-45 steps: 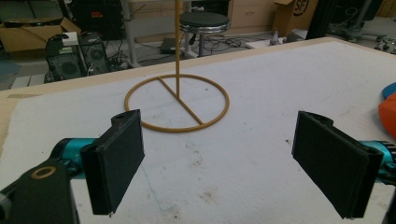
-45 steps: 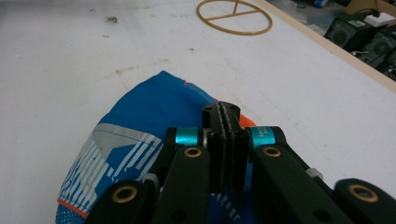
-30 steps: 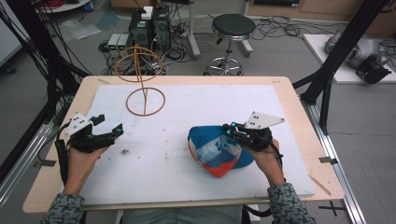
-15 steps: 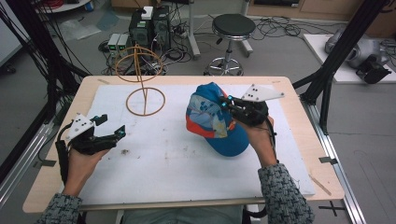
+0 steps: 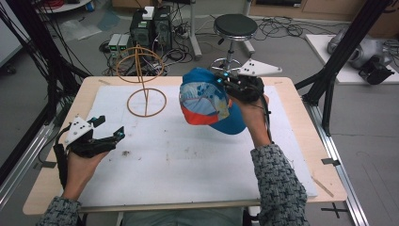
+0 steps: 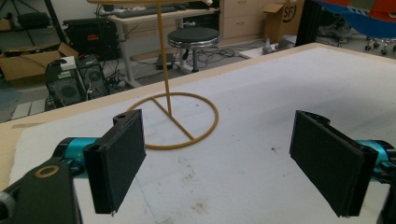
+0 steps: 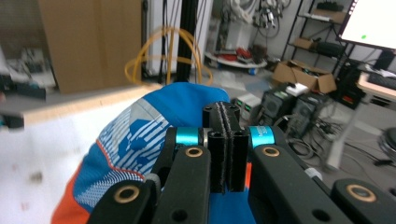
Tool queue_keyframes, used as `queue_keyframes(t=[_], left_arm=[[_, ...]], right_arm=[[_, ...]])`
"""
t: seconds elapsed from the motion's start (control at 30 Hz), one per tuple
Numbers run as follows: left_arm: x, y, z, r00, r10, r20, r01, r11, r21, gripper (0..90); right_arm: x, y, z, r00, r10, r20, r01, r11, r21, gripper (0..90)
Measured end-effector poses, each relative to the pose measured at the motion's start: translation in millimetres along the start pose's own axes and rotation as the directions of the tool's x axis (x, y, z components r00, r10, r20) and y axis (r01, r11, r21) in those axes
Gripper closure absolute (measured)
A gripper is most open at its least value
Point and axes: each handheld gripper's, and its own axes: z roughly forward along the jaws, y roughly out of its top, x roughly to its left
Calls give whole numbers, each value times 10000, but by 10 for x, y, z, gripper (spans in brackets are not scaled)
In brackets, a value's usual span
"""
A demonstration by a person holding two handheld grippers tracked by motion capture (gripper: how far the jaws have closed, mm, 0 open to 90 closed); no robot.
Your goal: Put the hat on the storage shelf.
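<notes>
While one cap [image 5: 207, 101] hangs pinched, two grippers, one stand [image 5: 143, 80]

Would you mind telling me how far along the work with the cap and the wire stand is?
Done: the right gripper is clamped on the cap and holds it clear of the table. In hand: carrying it near the wire stand. Probably left: setting it on the stand's top. The left gripper waits open.

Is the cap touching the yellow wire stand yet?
Apart. The high view shows the cap, carried by the right hand-held gripper, with bare white mat between it and the yellow wire stand.
</notes>
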Motion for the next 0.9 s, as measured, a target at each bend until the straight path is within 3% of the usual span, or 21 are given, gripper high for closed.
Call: queue_keyframes(t=[0.13,0.47,0.9], left_arm=[[1,14,-20,10000,38,-33,-38,10000,-32,184],[-9,31,-32,9999,104,-66,-104,9999,-106,183],[8,33,-83,9998,159,-103,-160,9998,-139,183]], right_arm=[[-27,126,157,9996,284,-39,-285,9992,-265,900],[22,558,449,9999,139,-38,-142,9954,-947,900],[129,925,897,9990,309,-311,-346,9914,-1263,900]])
